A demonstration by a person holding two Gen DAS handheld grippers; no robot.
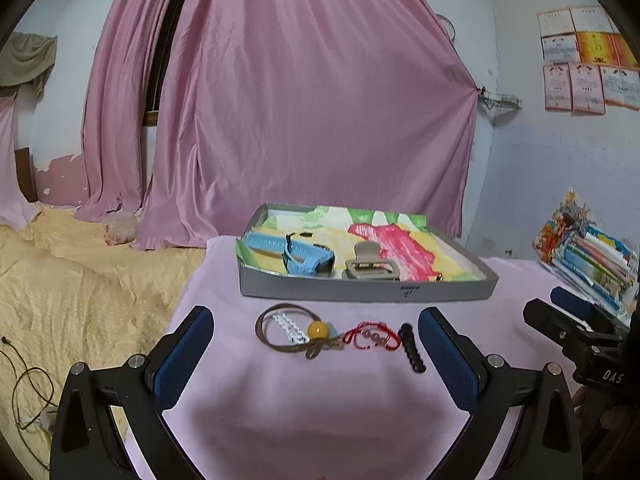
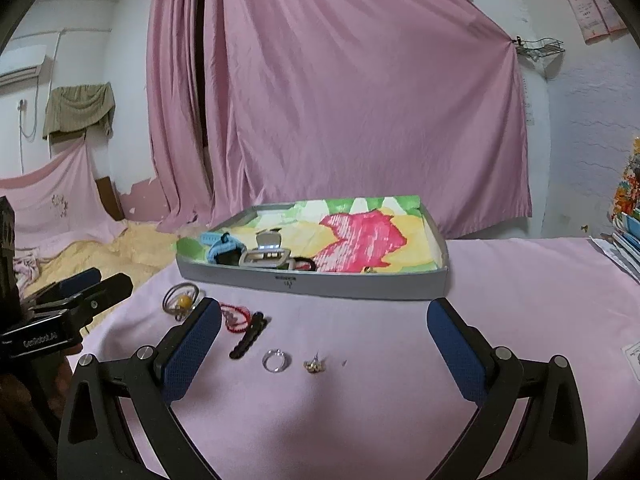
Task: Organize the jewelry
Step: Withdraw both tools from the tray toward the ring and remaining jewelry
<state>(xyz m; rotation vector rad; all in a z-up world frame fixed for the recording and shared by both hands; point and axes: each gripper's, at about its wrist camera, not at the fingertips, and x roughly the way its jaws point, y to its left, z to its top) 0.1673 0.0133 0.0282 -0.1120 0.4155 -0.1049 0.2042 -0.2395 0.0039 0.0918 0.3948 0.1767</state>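
Lettering "GenRobot.AI", white on black, on the body of the left gripper (image 2: 86, 286) at the left edge of the right wrist view. Letters "DAS", partly cut off, on the right gripper (image 1: 560, 308) body at the right edge of the left wrist view. Small dark logo on the grey tray (image 2: 312, 280) front wall, illegible; wall posters (image 1: 580, 60) upper right, print too small to read.

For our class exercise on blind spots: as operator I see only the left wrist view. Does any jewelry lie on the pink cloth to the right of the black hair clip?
Observer: Yes, a silver ring lies right of the black hair clip.
Operator: Anything beyond it?
Observer: A small gold earring, just right of the ring, not touching it.
Operator: Is the right hand-held gripper holding something?
Observer: No, it is open and empty.
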